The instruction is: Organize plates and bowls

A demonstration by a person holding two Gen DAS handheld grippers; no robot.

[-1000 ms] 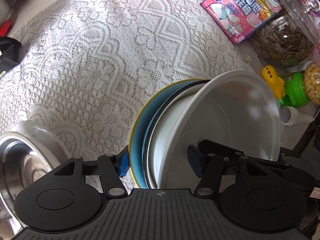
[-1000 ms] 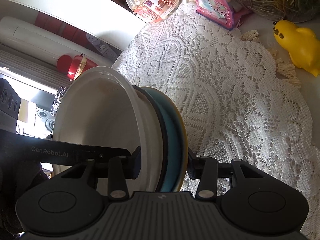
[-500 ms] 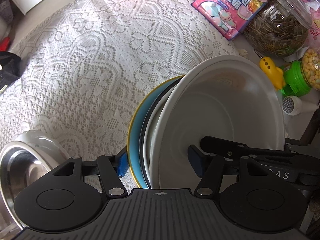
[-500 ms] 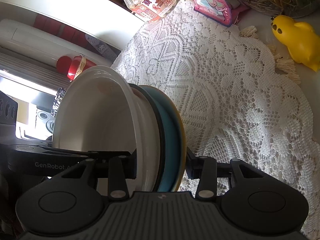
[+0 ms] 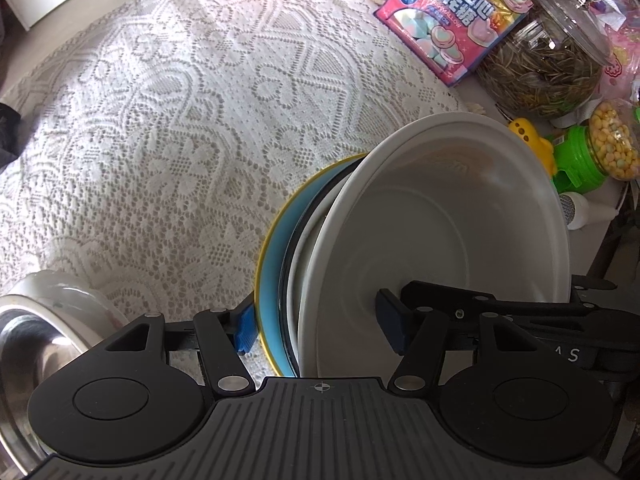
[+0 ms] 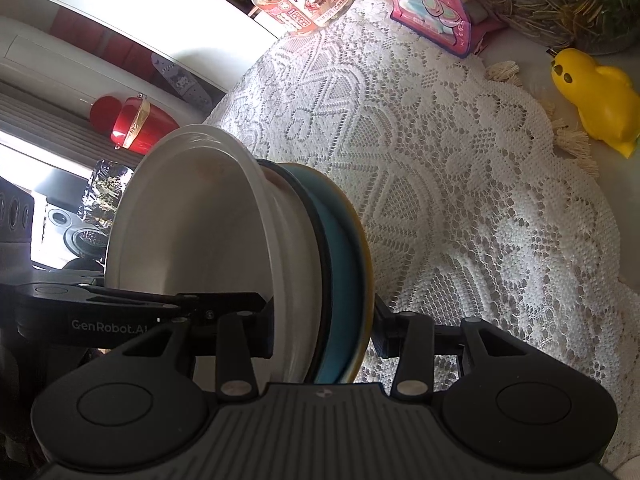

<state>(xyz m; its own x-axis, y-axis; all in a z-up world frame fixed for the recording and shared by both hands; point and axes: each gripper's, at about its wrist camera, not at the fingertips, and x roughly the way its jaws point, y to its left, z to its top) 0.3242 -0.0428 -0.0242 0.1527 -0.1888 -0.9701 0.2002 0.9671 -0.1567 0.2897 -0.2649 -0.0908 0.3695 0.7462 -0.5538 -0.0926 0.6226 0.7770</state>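
Stacked dishes (image 5: 360, 280), white bowl nested on black-rimmed and blue plates, held on edge above lace tablecloth (image 5: 180, 140), clamped between left gripper (image 5: 316, 326) and right gripper (image 6: 320, 340); open lace beyond, jars crowding far edge.

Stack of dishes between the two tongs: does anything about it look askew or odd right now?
Yes. The stack is held on edge above the white lace tablecloth, not flat. The white bowl leans away from the black-rimmed plate and the blue, yellow-rimmed plate at the top. The left tongs and right tongs both clamp it.
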